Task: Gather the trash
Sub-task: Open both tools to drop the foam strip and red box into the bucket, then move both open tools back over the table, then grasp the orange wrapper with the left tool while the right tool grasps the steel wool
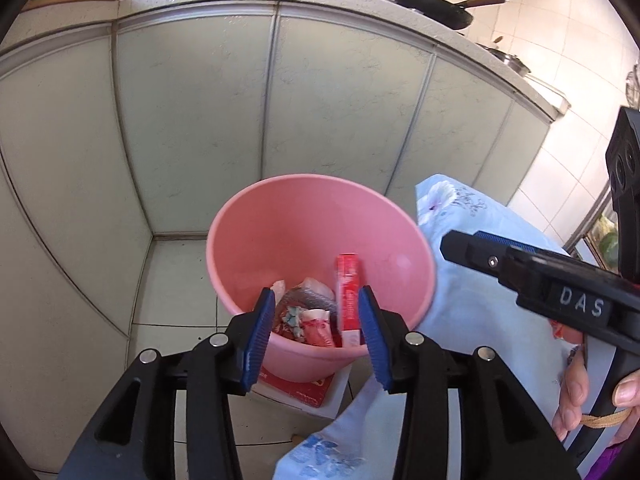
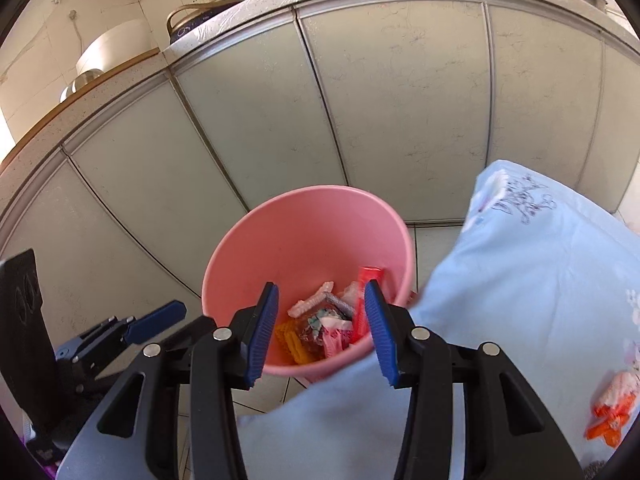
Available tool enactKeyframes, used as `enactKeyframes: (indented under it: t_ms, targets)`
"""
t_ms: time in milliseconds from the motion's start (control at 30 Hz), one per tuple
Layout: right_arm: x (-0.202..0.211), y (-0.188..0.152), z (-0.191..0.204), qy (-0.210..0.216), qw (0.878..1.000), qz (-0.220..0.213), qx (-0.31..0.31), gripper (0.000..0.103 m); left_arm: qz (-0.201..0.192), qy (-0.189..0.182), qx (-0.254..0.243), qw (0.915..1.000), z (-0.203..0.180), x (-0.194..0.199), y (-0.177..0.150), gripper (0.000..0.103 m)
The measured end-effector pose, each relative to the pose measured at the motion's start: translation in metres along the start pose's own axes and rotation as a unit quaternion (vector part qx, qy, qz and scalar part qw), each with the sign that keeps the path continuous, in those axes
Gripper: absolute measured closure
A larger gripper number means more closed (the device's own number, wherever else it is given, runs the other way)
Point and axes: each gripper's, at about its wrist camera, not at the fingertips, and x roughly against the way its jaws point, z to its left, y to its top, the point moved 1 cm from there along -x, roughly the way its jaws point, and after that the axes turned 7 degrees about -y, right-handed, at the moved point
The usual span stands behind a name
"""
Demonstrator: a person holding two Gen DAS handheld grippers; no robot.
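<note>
A pink bucket [image 1: 320, 216] [image 2: 308, 232] stands on the floor by the cabinets. It holds a red carton [image 1: 349, 300] leaning on its wall and several crumpled wrappers [image 1: 308, 320] [image 2: 320, 324]. My left gripper [image 1: 316, 336] hovers over the near rim, open, with nothing between its blue pads. My right gripper [image 2: 320, 328] hangs over the same rim from the other side, also open with nothing in it; it enters the left wrist view as the right gripper [image 1: 464, 246]. The left gripper [image 2: 136, 326] shows at the left of the right wrist view. An orange wrapper [image 2: 610, 416] lies on the blue cloth.
A table under a light blue flowered cloth [image 1: 480, 312] [image 2: 520, 280] adjoins the bucket on the right. Pale cabinet doors [image 1: 200, 120] back it, with pans [image 1: 436, 8] on the counter above. A red box [image 1: 304, 390] lies under the bucket. A person's hand [image 1: 576, 392] holds the right gripper.
</note>
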Motion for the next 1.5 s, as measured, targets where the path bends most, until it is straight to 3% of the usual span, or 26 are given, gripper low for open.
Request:
enactKeyframes:
  t_ms: [333, 767, 833, 867, 933, 1500]
  targets:
    - [0.062, -0.054, -0.039, -0.049, 0.999, -0.019, -0.014, 0.057, 0.009, -0.052, -0.058, 0.9969, -0.053, 0.013, -0.009, 0.06]
    - [0.124, -0.125, -0.121, -0.126, 0.986, -0.033, -0.1, 0.057, 0.041, -0.118, -0.121, 0.9848, -0.127, 0.012, -0.028, 0.06]
    - [0.129, -0.131, -0.13, -0.141, 0.984, -0.034, -0.107, 0.056, 0.046, -0.127, -0.13, 0.9823, -0.137, 0.011, -0.03, 0.06]
    - [0.133, -0.135, -0.136, -0.149, 0.982, -0.037, -0.11, 0.05, 0.049, -0.131, -0.134, 0.9811, -0.142, 0.009, -0.031, 0.06]
    - [0.138, -0.143, -0.145, -0.158, 0.98, -0.042, -0.116, 0.045, 0.054, -0.138, -0.141, 0.9788, -0.15, 0.005, -0.033, 0.06]
    - [0.125, -0.159, -0.173, -0.163, 0.978, -0.027, -0.125, 0.045, 0.112, -0.199, -0.201, 0.9525, -0.242, -0.049, -0.036, 0.06]
